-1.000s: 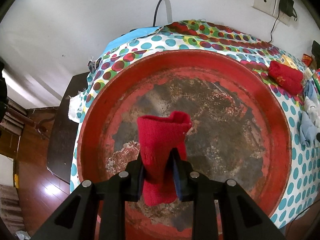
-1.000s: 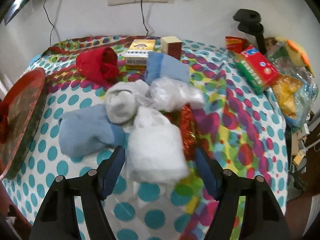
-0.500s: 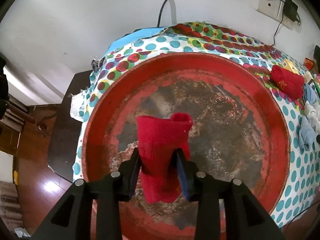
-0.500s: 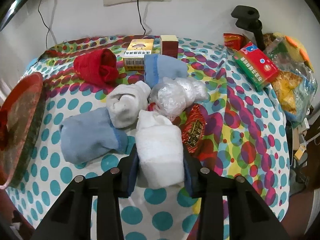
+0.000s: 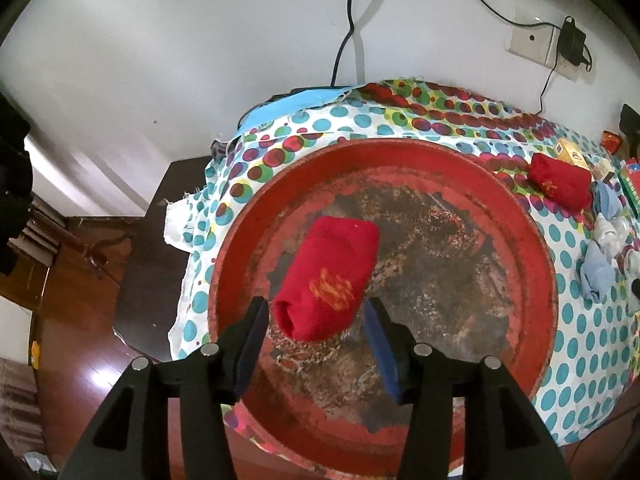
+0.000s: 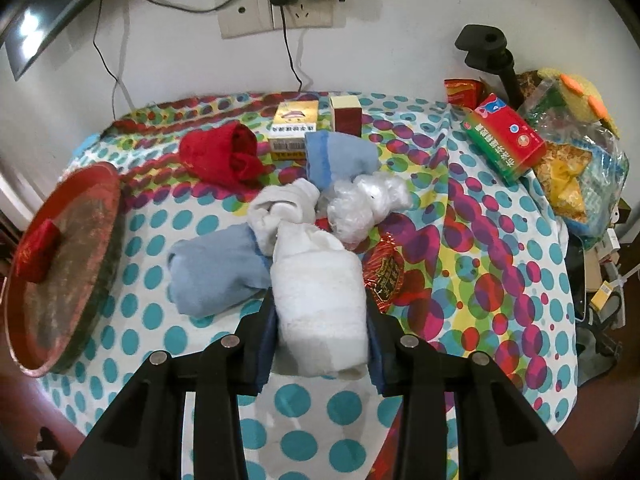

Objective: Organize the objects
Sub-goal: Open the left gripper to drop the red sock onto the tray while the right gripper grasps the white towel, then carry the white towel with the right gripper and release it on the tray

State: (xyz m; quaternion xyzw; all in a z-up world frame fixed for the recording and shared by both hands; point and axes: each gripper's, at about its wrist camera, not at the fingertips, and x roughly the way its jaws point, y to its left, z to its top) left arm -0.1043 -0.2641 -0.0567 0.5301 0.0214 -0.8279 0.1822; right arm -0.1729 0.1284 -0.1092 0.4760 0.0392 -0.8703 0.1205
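Observation:
A rolled red sock [image 5: 328, 280] lies loose on the worn red round tray [image 5: 536, 264]; it also shows in the right wrist view [image 6: 38, 252] on the tray [image 6: 96, 276]. My left gripper [image 5: 318, 342] is open above it, jaws on either side and clear of it. My right gripper [image 6: 322, 340] is shut on a rolled white sock [image 6: 320, 296] on the dotted cloth. Beside it lie a light blue sock [image 6: 216, 276], another white sock [image 6: 280, 208], a second blue sock [image 6: 340, 156] and a second red sock [image 6: 224, 156].
A crumpled clear plastic bag [image 6: 364, 204] and a red foil packet [image 6: 384, 276] lie among the socks. Small boxes [image 6: 296, 128] stand at the back, a red-green box [image 6: 504, 136] and snack bags [image 6: 576, 184] at the right. The table edge drops to wooden floor [image 5: 80, 352] at left.
My left gripper opened and drew back, leaving the red sock lying on the tray. My right gripper closed on the white sock.

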